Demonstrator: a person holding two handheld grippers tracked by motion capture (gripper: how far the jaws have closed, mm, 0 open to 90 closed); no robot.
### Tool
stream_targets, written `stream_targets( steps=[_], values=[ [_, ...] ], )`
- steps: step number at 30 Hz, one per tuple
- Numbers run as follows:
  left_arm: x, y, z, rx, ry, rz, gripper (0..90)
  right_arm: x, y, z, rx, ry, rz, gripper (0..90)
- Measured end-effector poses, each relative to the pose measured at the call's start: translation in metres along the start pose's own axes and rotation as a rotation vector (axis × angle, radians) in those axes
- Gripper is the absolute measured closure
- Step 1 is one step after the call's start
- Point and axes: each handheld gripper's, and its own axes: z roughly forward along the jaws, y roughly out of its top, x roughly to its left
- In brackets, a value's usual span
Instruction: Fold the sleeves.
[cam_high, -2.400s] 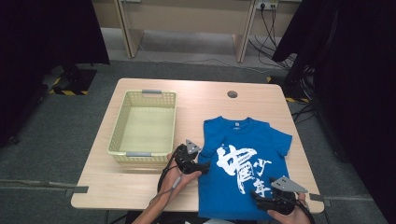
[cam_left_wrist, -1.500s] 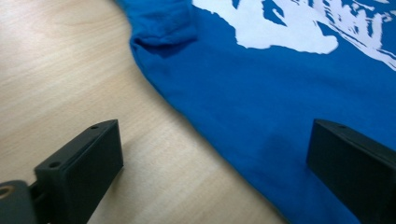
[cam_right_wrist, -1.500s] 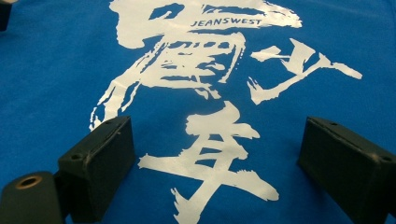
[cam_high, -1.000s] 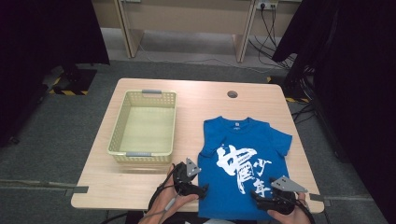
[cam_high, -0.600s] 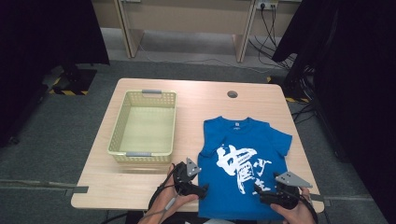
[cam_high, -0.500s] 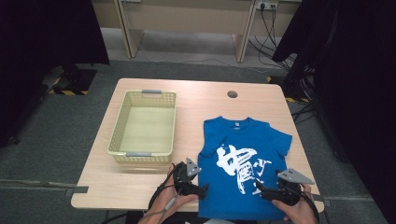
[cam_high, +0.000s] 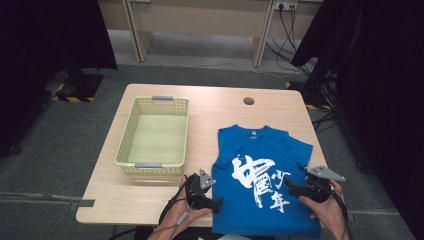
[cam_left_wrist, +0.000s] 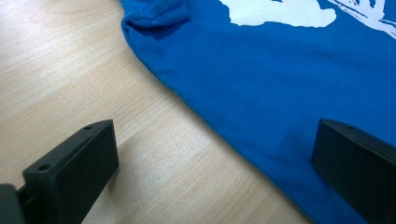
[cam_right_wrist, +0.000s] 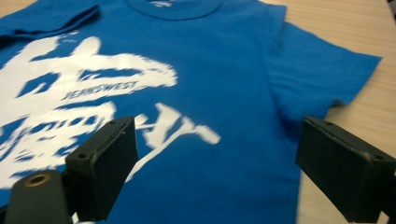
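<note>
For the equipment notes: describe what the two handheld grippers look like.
Both are black. The left gripper and right gripper each carry a grey three-cornered plate on top and trail a dark cable back along the forearm. Up close, the jaws are blocky black pads with small round holes along their edges. No sleeves show.

Right gripper (cam_high: 292, 186) shifted along shirt (cam_high: 265, 150) edge, jaws closing slightly

Desk, basket and surroundings

A pale yellow-green mesh basket (cam_high: 152, 132) sits on the left half of the light wooden desk (cam_high: 225, 112), its long sides running toward the far edge, grey handles at both short ends. A round cable hole (cam_high: 248, 101) lies near the far edge, right of centre. Cables (cam_high: 287, 37) hang behind; black curtains (cam_high: 380, 90) flank both sides.
</note>
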Motion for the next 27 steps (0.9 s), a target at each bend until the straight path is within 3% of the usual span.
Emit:
stream_targets(
  steps=[7, 27],
  values=[
    [0.0, 0.0, 0.0, 0.0, 0.001, 0.0, 0.0, -0.021, 0.009, 0.015, 0.022, -0.032, 0.027, 21.7],
    [0.0, 0.0, 0.0, 0.0, 0.002, 0.0, 0.0, -0.057, 0.038, 0.041, 0.042, -0.119, 0.094, 35.0]
  ],
)
